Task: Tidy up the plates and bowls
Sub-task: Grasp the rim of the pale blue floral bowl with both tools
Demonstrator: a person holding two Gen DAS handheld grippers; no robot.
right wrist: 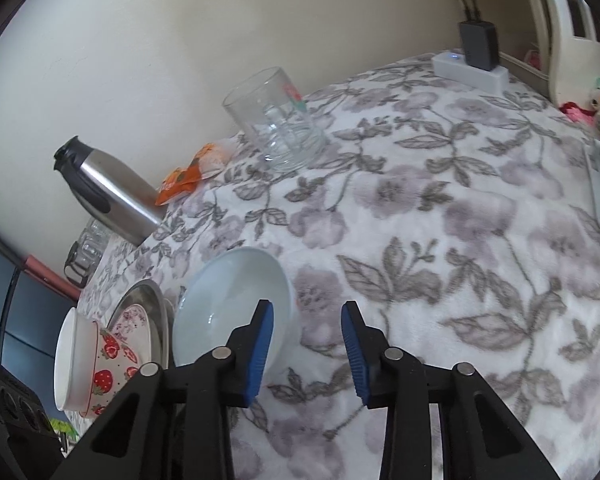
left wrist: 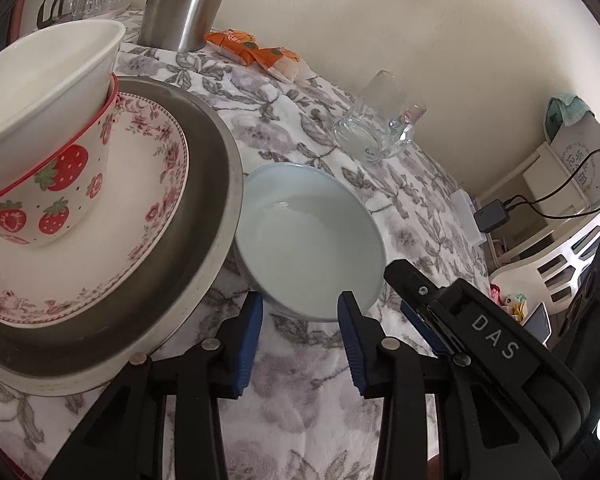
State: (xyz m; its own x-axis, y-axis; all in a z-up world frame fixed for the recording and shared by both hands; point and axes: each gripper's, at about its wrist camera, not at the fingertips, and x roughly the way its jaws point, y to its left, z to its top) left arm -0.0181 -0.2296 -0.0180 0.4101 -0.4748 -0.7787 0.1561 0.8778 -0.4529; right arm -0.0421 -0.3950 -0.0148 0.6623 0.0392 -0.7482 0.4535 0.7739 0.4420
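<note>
A pale blue bowl point(left wrist: 308, 240) point(right wrist: 228, 304) sits on the floral cloth beside a stack. In that stack a white bowl point(left wrist: 48, 76) nests in a strawberry bowl point(left wrist: 60, 184) point(right wrist: 104, 376), on a pink-flowered plate point(left wrist: 148, 216) inside a steel dish point(left wrist: 216, 200). My left gripper point(left wrist: 301, 298) stands open at the blue bowl's near rim, one pad outside the wall and the other over the inside. My right gripper point(right wrist: 307, 306) point(left wrist: 396, 288) is open at the bowl's right side, its left pad over the inside and its right pad above the cloth.
A steel flask point(left wrist: 188, 4) point(right wrist: 112, 196), orange snack packets point(left wrist: 256, 52) and a glass mug point(left wrist: 380, 124) point(right wrist: 276, 120) stand near the wall. Drinking glasses point(left wrist: 88, 0) sit at the back left. A power strip with a charger point(right wrist: 472, 64) and a white rack point(left wrist: 560, 208) are at the right.
</note>
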